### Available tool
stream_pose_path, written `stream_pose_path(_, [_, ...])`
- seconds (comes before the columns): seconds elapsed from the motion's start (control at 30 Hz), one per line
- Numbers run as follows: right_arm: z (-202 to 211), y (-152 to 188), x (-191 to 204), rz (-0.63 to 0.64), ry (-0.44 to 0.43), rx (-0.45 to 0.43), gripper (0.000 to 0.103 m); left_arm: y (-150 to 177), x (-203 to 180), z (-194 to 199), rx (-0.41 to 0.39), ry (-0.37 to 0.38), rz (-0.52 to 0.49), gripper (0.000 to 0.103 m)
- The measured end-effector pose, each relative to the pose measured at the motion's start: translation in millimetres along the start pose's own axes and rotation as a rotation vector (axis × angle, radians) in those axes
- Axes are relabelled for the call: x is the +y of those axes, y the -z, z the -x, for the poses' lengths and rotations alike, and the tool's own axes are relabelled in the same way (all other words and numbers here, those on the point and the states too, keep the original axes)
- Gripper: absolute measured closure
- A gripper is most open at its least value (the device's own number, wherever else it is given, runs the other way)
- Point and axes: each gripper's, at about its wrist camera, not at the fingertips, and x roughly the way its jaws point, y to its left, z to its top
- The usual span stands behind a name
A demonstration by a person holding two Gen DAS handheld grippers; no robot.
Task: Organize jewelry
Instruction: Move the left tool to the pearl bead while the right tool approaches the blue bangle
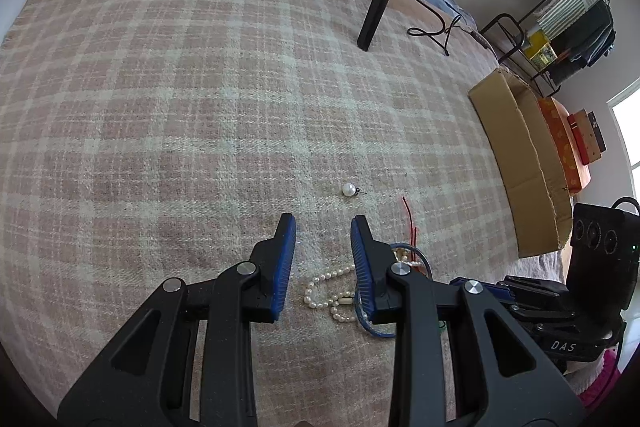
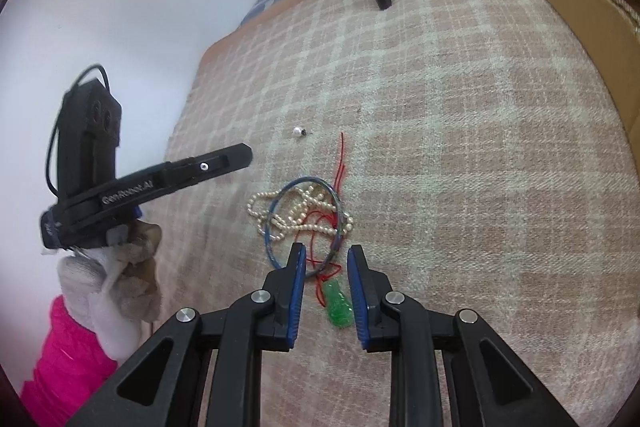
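Risk, judged: the pearl necklace (image 2: 298, 213), blue bangle (image 2: 280, 223) and red cord (image 2: 340, 163) lie tangled in one heap on the bed blanket (image 1: 160, 87); lifting any one would likely drag the others.

Left of the heap, the left gripper (image 1: 323, 231) hovers, fingers partly open, holding nothing; the necklace lies just short of its tips.

A lone pearl earring (image 1: 349, 190) sits beyond the heap.

On the heap's near side, the right gripper (image 2: 326, 255) has fingers partly open and empty, with the green pendant (image 2: 339, 309) between them, untouched.
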Motion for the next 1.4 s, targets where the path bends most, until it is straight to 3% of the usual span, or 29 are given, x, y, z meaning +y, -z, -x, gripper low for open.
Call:
stream_pose_path(1.13, [-21.4, -7.8, 2.8, -0.013, 0.037, 0.023, 0.091, -24.6, -20.6, -46.1, 0.042, 0.032, 0.025, 0.075])
stream_pose_path(1.33, [-22.0, -8.5, 2.1, -0.014, 0.040, 0.023, 0.092, -22.1, -28.7, -49.7, 0.044, 0.000, -0.016, 0.075])
stream_pose_path(1.37, [-22.4, -8.7, 2.2, -0.014, 0.041, 0.022, 0.092, -21.6, -29.3, -49.5, 0.042, -0.004, -0.020, 0.077])
stream_pose_path(1.4, [-21.2, -7.2, 1.4, -0.014, 0.038, 0.022, 0.093, -21.4, -29.7, -49.6, 0.041, -0.013, -0.025, 0.086])
